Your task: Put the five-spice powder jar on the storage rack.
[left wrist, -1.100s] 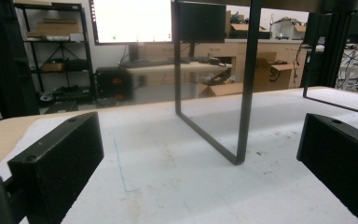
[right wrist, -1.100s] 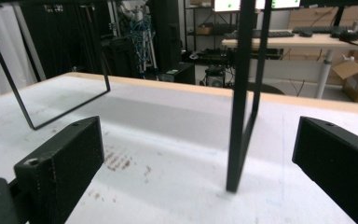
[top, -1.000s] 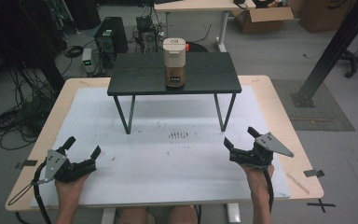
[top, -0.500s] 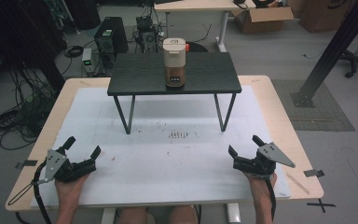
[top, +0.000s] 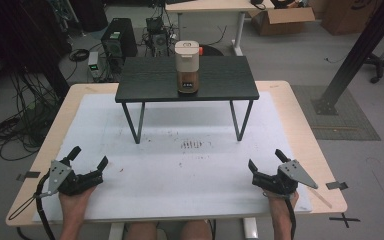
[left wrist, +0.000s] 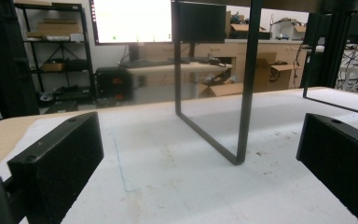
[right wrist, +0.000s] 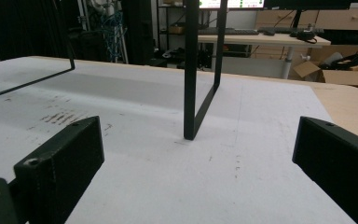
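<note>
Near the table's front edge, left claw (top: 87,159) and right claw (top: 267,163) rest released, hands cropped

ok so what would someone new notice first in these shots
Probably the beige canister, upright on the black raised shelf at the far middle of the table. Next, the two hand-held tongs, left and right, both open and holding nothing, low over the white mat near its front corners.
</note>
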Demonstrator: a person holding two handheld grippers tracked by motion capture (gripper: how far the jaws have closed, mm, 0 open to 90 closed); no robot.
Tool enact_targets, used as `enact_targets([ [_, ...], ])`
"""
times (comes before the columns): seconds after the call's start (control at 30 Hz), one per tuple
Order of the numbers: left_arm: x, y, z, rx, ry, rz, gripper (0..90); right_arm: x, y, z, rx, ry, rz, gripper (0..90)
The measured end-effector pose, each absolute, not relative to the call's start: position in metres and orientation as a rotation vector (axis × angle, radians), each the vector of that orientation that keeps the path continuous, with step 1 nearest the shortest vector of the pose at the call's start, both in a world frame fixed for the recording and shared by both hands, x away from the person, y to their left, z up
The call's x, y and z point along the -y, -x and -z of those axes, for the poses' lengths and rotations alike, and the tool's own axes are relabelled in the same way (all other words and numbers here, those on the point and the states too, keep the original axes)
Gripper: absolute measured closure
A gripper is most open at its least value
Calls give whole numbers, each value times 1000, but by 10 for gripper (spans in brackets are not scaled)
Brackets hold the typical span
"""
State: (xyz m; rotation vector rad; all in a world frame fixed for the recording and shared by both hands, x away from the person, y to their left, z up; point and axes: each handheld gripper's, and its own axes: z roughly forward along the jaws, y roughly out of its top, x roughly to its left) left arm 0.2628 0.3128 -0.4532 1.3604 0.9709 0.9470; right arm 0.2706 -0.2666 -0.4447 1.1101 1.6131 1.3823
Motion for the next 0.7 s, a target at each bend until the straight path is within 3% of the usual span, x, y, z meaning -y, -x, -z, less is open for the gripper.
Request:
enact_targets([
  [0.7,-313,-263,453,-971,-1361,-947,8,267,-266,449,-1595,-1105,-1371,20],
])
